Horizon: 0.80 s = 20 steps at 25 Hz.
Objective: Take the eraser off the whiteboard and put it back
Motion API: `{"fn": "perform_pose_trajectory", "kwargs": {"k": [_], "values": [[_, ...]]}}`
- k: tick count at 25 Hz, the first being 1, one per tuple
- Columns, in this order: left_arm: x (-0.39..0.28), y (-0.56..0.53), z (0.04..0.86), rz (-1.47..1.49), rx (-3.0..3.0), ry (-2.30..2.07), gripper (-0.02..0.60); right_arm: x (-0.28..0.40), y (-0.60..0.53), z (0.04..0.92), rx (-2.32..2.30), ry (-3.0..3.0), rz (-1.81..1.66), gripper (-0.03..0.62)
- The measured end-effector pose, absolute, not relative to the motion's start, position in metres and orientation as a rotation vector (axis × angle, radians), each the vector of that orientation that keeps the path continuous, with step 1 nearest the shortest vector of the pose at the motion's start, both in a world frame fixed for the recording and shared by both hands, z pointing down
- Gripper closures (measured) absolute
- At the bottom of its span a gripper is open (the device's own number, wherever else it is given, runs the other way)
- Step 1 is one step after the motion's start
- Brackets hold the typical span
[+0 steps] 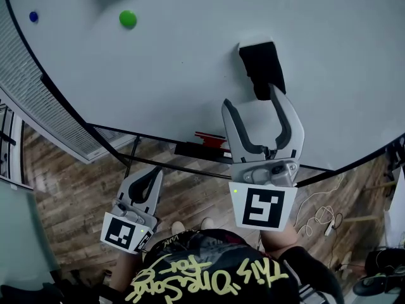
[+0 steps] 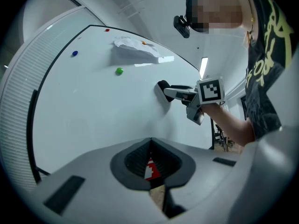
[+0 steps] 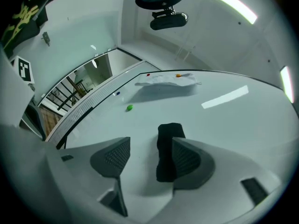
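A black eraser clings to the whiteboard. My right gripper is raised to the board, open, its tips at the eraser's lower end. In the right gripper view the eraser lies between the jaws, close against the right one, which hides part of it; a wide gap separates it from the left jaw. My left gripper hangs low below the board's bottom edge, shut with nothing in it. The left gripper view shows the eraser with the right gripper's tips at it.
A green magnet and a blue magnet sit on the board's left part. A crumpled sheet of paper is pinned near the top. A red object lies at the board's lower rail. Cables trail on the wooden floor.
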<state>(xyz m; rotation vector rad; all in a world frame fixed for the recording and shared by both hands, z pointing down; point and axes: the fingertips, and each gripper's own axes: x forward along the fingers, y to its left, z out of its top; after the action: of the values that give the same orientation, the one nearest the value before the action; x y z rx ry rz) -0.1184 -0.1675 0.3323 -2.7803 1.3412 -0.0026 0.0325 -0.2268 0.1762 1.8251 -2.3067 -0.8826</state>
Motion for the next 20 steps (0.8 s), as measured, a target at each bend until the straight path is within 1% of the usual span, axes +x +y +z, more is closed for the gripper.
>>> {"fn": "perform_pose_trajectory", "kwargs": {"k": [20], "values": [[-0.115, -0.163, 0.327, -0.006, -2.779, 1.331, 0.574, -0.004, -0.206, 0.223, 1.631, -2.667, -0.578, 0.329]]}}
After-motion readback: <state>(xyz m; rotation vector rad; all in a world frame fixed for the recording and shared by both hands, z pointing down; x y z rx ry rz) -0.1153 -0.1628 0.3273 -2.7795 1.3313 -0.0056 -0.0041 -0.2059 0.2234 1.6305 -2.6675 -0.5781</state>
